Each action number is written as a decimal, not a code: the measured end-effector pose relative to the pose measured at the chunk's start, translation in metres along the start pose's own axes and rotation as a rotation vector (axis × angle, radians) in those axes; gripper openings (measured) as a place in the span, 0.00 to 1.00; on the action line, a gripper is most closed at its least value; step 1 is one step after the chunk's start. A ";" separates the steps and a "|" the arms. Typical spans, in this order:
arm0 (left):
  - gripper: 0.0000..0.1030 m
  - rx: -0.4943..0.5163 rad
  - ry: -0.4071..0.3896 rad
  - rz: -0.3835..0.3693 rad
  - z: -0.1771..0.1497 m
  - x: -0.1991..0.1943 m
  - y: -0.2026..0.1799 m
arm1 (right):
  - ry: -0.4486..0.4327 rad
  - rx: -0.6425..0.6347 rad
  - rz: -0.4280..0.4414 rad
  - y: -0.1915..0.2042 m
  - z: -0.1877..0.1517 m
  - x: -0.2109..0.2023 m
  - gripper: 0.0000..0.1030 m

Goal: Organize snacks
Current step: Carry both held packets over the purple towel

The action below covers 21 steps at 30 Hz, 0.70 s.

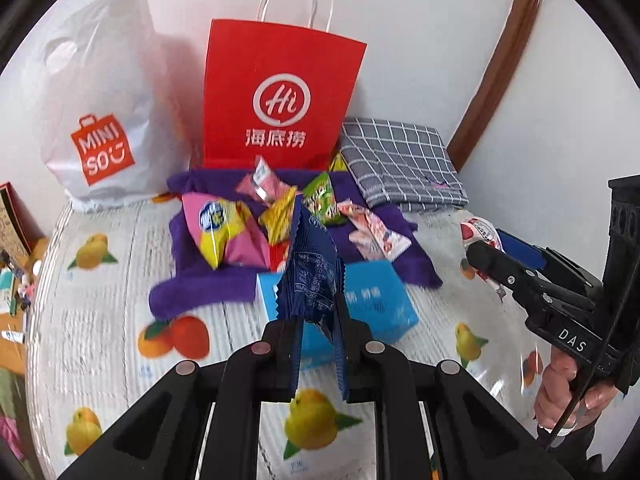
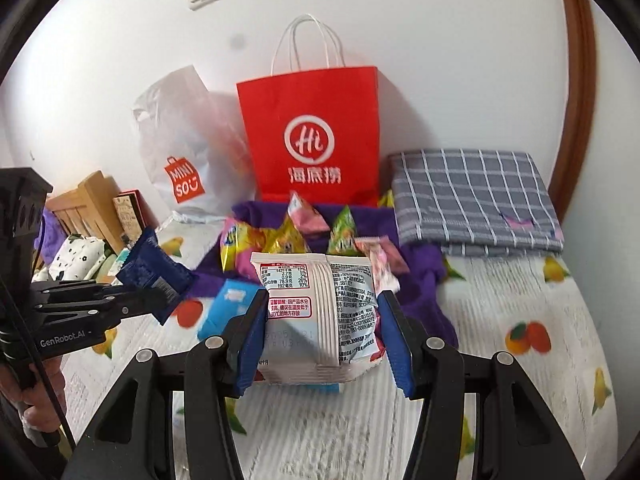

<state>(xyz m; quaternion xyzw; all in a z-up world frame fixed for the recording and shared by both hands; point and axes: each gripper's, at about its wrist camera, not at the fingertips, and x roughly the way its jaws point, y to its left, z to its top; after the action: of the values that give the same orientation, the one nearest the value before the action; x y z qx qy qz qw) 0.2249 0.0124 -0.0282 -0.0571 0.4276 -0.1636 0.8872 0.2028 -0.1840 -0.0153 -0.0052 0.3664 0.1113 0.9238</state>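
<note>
White wall behind, fruit-print table cover (image 1: 100, 320) below. Red paper bag (image 1: 280, 92) stands upper centre of frame, white MINISO plastic bag (image 1: 104, 120) to its left, folded grey checked cloth (image 1: 400, 160) to its right. Loose snacks sit piled on a purple cloth (image 1: 192, 296) mid-frame, blue box (image 1: 380, 300) just in front of them.

Left gripper (image 1: 318, 344) is clamped tight on a dark blue snack packet (image 1: 312, 272), held up above the pile. Right gripper (image 2: 324, 340) pinches a white snack packet (image 2: 320, 312) between its blue pads (image 2: 252, 340), nutrition label facing the camera.

Likely step: carry both packets to a bag. Do it well: keep both grips firm, clear the bag's rim and handles before letting go, drop one packet at a time, don't knock the paper bag over.
</note>
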 end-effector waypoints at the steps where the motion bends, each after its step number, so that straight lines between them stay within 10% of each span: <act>1: 0.13 0.001 -0.001 0.001 0.004 0.001 0.000 | -0.002 -0.001 0.001 0.000 0.004 0.002 0.52; 21: 0.13 -0.082 0.103 0.070 0.064 0.097 0.035 | 0.124 -0.016 -0.010 -0.019 0.046 0.117 0.52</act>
<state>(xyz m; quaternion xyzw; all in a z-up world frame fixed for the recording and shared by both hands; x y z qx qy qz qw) 0.3393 0.0102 -0.0683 -0.0697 0.4809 -0.1175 0.8661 0.3207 -0.1750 -0.0621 -0.0212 0.4219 0.1090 0.8998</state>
